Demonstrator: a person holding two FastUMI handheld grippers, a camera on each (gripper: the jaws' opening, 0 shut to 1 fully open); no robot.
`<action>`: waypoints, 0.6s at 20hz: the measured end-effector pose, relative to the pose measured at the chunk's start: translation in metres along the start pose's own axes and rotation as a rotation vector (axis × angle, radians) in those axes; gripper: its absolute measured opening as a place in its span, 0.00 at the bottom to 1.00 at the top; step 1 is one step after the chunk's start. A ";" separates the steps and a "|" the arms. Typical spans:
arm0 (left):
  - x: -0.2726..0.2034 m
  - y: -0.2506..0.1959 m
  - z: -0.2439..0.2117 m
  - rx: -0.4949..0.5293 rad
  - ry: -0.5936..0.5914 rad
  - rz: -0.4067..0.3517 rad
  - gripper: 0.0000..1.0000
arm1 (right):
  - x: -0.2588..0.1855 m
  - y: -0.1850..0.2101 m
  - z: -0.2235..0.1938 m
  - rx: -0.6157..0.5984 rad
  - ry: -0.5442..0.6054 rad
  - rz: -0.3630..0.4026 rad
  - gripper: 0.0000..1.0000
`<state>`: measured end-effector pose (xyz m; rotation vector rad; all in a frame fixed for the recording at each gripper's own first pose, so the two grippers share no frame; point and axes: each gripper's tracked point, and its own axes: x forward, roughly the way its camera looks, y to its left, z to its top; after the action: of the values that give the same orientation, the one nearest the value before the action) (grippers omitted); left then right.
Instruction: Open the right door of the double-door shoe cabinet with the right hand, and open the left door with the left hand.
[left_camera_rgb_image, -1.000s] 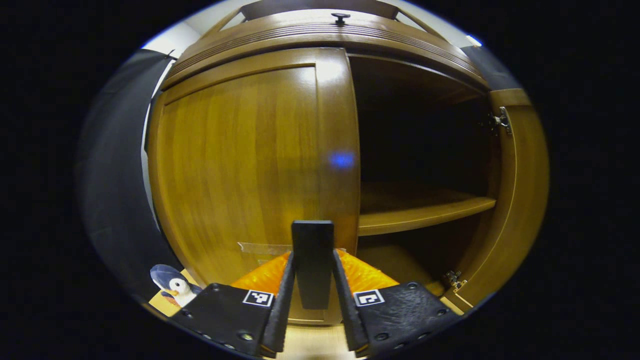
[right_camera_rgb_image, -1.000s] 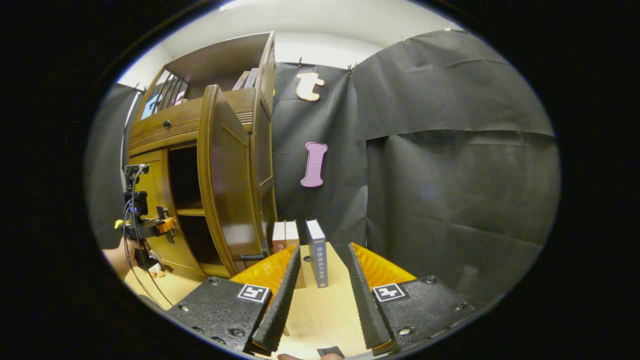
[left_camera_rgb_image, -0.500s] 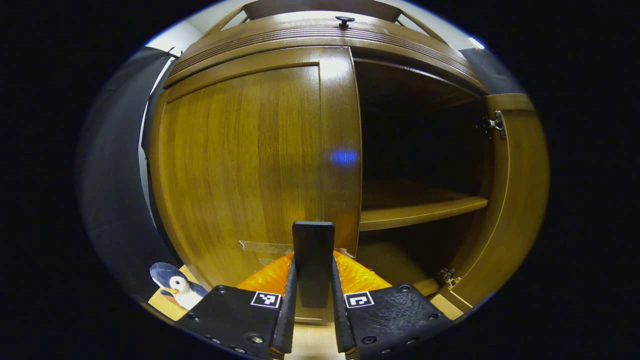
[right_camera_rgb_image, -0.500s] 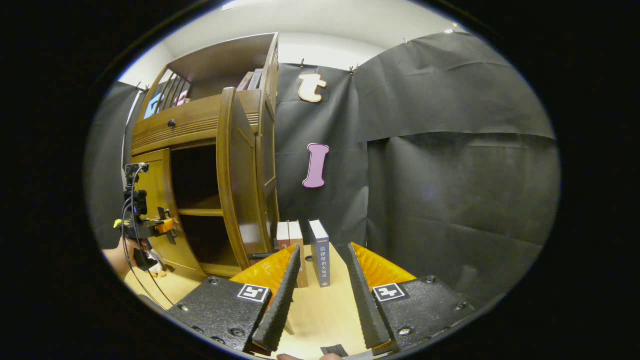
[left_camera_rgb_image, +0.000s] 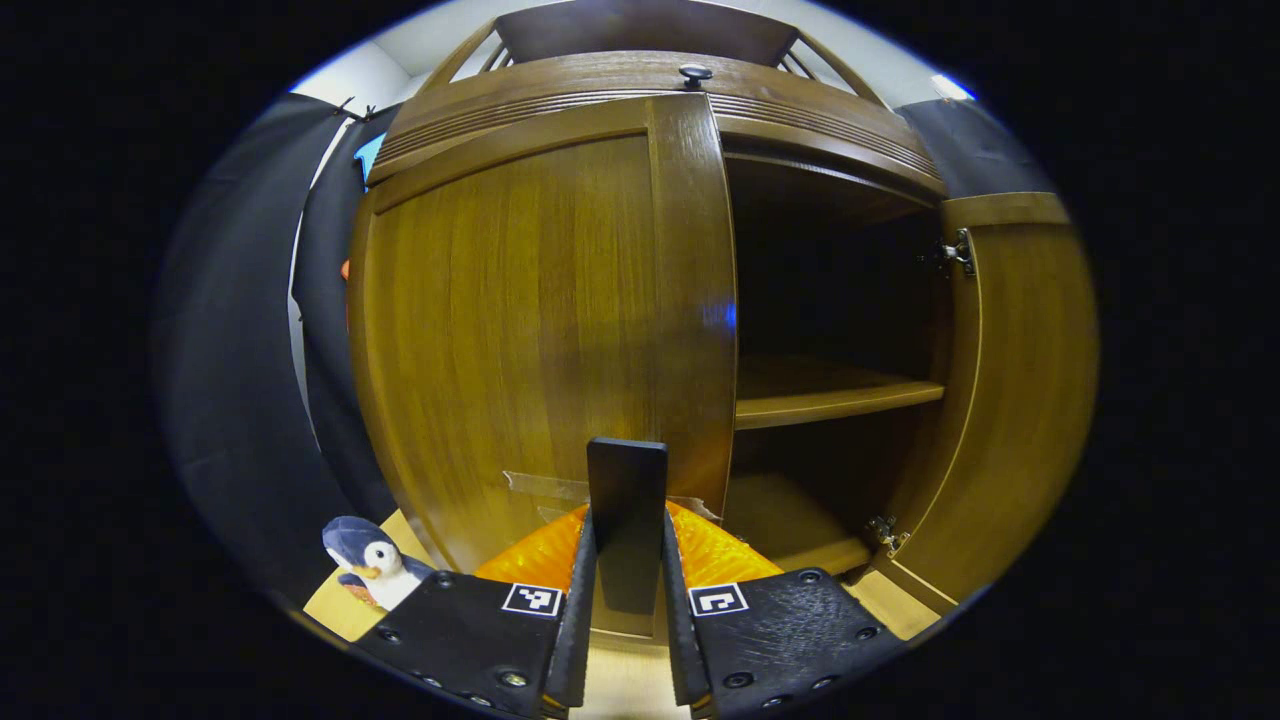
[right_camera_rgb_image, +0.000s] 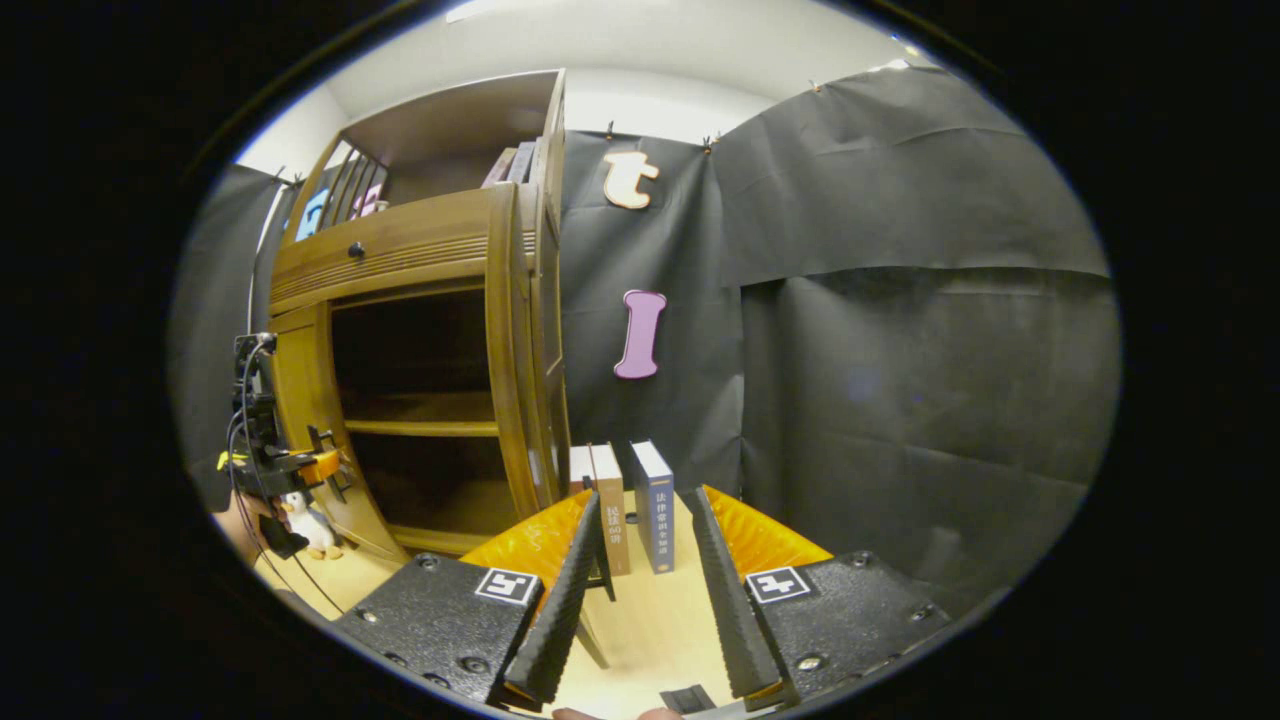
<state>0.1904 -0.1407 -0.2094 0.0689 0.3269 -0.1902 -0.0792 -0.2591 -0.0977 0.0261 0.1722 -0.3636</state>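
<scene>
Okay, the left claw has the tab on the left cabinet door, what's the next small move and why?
Probably pull the left claw back toward you, swinging leftward around the hinge. Its fingers press on the black handle tab at the left door, which looks barely cracked, while the right door already stands wide open, showing the shelf. The right claw is open and holding nothing.

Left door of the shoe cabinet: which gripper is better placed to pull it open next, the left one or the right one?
The left. The left gripper is already shut on the black handle of the left door. The right gripper is open, away from the cabinet, facing the books; the right door is already open.
</scene>
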 end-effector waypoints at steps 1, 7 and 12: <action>-0.001 0.003 -0.003 0.003 0.000 0.000 0.32 | -0.001 0.003 0.000 0.004 -0.001 0.002 0.62; -0.032 0.015 -0.006 -0.004 0.000 0.013 0.28 | -0.011 0.021 -0.003 -0.003 -0.003 0.019 0.62; -0.069 0.038 -0.012 0.005 -0.009 0.056 0.27 | -0.022 0.034 -0.002 -0.012 -0.009 0.042 0.62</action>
<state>0.1302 -0.0904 -0.1970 0.0822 0.3152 -0.1358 -0.0879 -0.2192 -0.0961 0.0166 0.1650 -0.3204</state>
